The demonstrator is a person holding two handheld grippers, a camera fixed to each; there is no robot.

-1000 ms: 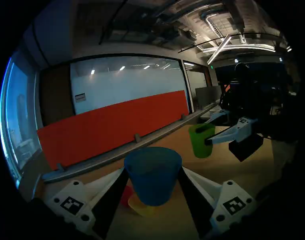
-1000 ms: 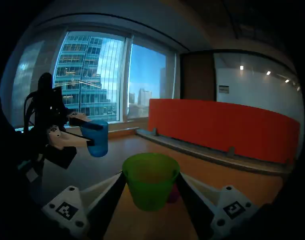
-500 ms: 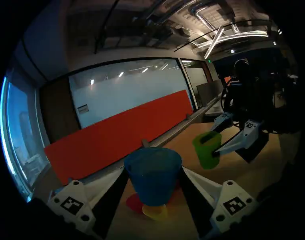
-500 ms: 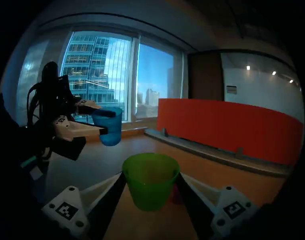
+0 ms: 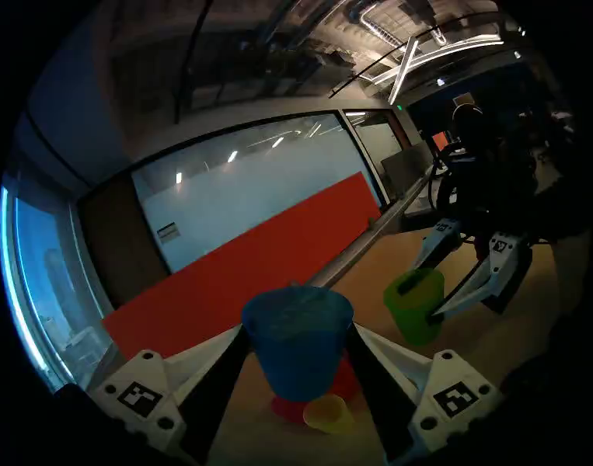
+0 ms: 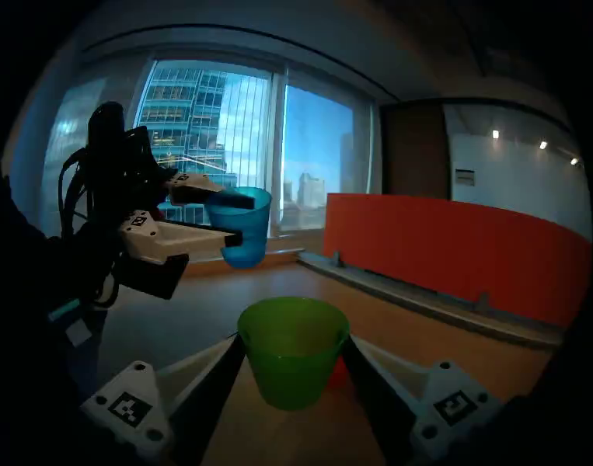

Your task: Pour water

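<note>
Water first: can't tell from either view if any sits in the blue cup (image 5: pixel 298 359). Its inside is dark, w/ only a faint glint at the rim. Blue cup hangs in the air, up and to the left of the green cup (image 6: pixel 293 351) as the right gripper view has it, apart from it, lip not over the green cup's mouth. It looks a bit tipped. Left gripper (image 5: pixel 297 335) has both fingers pressed on the blue cup's sides, a firm clamp. Right gripper (image 6: pixel 294 342) clamps the green cup the same way, one finger each side, cup upright, mouth open to the top.

Step in hand, my read: bring the blue lip over the green cup's mouth, then tip. To do it well:
- Set the lip just above and inside the green cup's rim before adding tilt; too far off and the stream prob misses.
- Tilt slow, pivoting abt the lip, not the base.
- Hold the green cup level and steady, no chasing the stream.
- Keep both grips tight. The walls taper and look smooth, so a cup could slip btwn the fingers if pressure eases.

Under the green cup lies a wooden table (image 6: pixel 179 314), so any spill lands there. In the left gripper view a red thing (image 5: pixel 287 405) and a small yellow cup (image 5: pixel 327 413) sit on it, down-left of the green cup. Well beyond the green cup: an orange panel (image 6: pixel 467 252) and tall windows (image 6: pixel 203 132).
</note>
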